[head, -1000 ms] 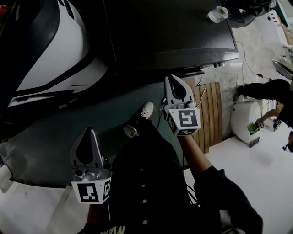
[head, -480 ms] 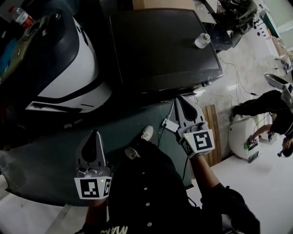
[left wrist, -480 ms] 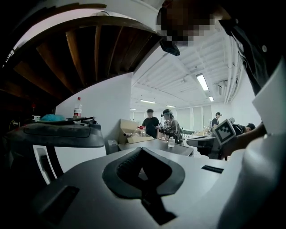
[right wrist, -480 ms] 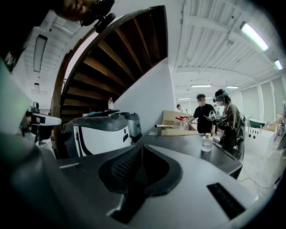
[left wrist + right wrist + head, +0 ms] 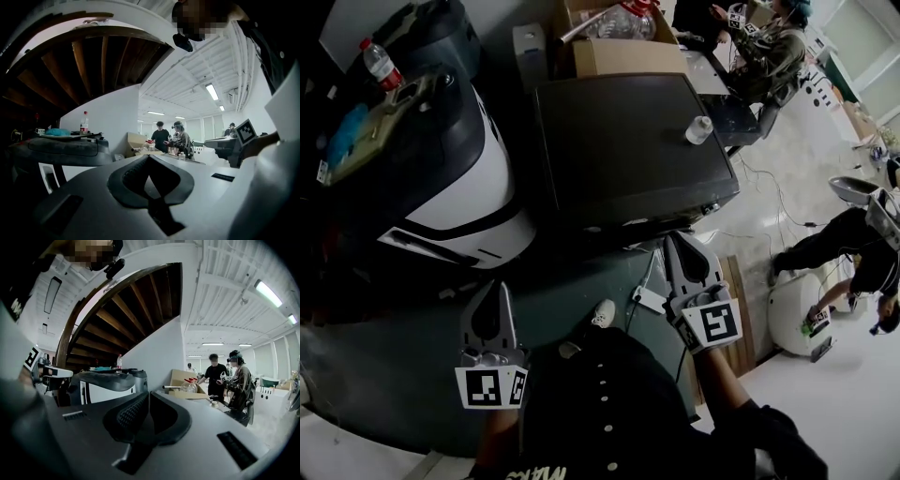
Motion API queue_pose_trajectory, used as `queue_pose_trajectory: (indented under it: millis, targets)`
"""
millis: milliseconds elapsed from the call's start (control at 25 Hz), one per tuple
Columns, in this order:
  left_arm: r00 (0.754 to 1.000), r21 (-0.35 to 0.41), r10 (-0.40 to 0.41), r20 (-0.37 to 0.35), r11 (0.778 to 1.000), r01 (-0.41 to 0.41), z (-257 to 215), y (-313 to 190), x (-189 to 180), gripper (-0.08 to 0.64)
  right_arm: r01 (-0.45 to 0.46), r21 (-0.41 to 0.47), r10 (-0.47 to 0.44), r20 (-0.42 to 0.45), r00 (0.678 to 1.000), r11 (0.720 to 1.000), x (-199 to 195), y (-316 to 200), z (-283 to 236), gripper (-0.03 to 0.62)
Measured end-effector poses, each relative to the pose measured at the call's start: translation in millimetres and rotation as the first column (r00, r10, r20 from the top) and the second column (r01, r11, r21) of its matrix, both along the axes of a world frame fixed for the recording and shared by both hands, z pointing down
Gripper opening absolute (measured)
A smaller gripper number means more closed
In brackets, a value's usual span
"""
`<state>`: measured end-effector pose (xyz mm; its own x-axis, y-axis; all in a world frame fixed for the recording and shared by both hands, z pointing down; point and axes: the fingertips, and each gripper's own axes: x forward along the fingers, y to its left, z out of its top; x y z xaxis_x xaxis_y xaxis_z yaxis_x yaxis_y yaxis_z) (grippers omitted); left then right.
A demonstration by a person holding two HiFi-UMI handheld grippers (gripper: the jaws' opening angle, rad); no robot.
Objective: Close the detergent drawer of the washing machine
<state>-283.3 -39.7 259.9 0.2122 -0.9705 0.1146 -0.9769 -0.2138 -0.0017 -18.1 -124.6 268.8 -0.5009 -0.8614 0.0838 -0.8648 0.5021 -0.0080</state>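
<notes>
From the head: dark washer (image 5: pixel 628 141), bottle (image 5: pixel 698 129) on top, just beyond left gripper (image 5: pixel 499 286) and right gripper (image 5: pixel 677 242); drawer not to be made out on the shadowed front. Along the left gripper (image 5: pixel 149 157): jaws pinched together, empty. Along the right gripper (image 5: pixel 147 393): likewise closed on nothing.

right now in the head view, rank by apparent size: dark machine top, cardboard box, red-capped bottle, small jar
dark machine top
cardboard box
red-capped bottle
small jar, only slightly smaller than the bottle
</notes>
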Motion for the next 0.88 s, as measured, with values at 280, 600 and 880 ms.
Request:
queue_pose_trajectory:
  millis: [280,600,880]
  targets:
    - [0.998,0.024,-0.061,0.008,0.998,0.061,-13.4,1.8,-16.9,0.008,-0.006,0.069,0.005,0.020,1.000,0.998,7.4,9.0,-31.8,0.037]
    - [0.995,0.072,-0.101,0.025,0.993,0.099,-29.8,-3.3,-35.1,0.008,-0.031,0.104,0.030,0.013,0.999,0.994,24.4,10.7,-50.7,0.037]
    - [0.994,0.100,-0.107,0.036,0.990,0.103,-41.3,-4.1,-44.3,0.008,-0.056,0.119,0.054,0.023,0.998,0.991,29.0,10.9,-58.9,0.037]
